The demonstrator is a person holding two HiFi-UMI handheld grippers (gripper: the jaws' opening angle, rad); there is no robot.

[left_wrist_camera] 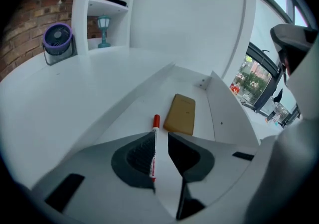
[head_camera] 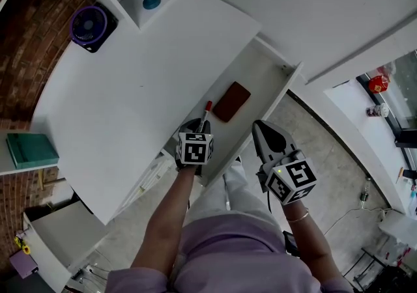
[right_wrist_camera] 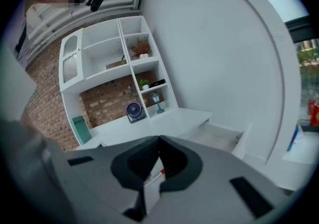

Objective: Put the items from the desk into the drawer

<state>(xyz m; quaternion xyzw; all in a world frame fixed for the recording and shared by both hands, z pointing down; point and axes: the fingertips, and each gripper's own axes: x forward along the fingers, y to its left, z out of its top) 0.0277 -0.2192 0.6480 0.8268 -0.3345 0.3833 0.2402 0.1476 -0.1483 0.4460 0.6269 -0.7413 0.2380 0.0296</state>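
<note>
The marker (left_wrist_camera: 153, 141) lies in the open drawer (left_wrist_camera: 219, 113) just beside the brown case (left_wrist_camera: 180, 114), seemingly set there so both items share the floor without overlapping. Its long axis runs along the drawer, red cap pointing away from the person. The left claw (left_wrist_camera: 161, 135) hangs over it with jaws apart; the marker sits close along one pad, probably loose, while the right claw (right_wrist_camera: 159, 141) waits closed and empty, off the bench (head_camera: 130, 109).

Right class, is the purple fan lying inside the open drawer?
No, the purple fan stands on the desk, outside the drawer, which holds a brown wallet.
</note>
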